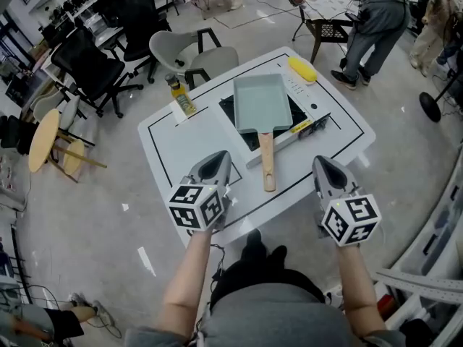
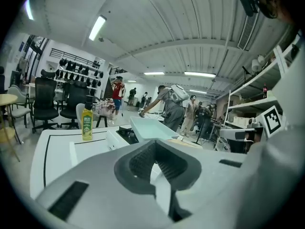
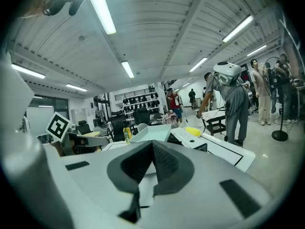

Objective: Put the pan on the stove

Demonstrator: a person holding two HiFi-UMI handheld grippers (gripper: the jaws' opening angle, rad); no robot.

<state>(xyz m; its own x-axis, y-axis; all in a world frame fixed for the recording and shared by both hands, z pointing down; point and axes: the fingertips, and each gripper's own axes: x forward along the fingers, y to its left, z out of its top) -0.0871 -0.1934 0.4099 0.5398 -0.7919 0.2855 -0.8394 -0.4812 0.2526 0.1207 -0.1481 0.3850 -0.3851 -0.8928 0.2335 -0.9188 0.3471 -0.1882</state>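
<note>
Observe pale-teal rectangular wooden-handled pan [image 1: 259,101] seated on flat black stove [image 1: 228,109], placement apparently done, hence left gripper [image 1: 221,156] and right gripper [image 1: 320,162] clenched empty, parked clear at white table [image 1: 181,139] edge.

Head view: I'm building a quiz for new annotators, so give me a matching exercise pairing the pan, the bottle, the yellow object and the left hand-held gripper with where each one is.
Things:
1. pan
2. bottle
3. yellow object
4. left hand-held gripper

Places:
A. near the far edge of the table, right of the pan
B. on the stove
C. over the table's near edge, shut and empty
D. standing upright left of the stove

Pairs: 1-B, 2-D, 3-A, 4-C.
</note>
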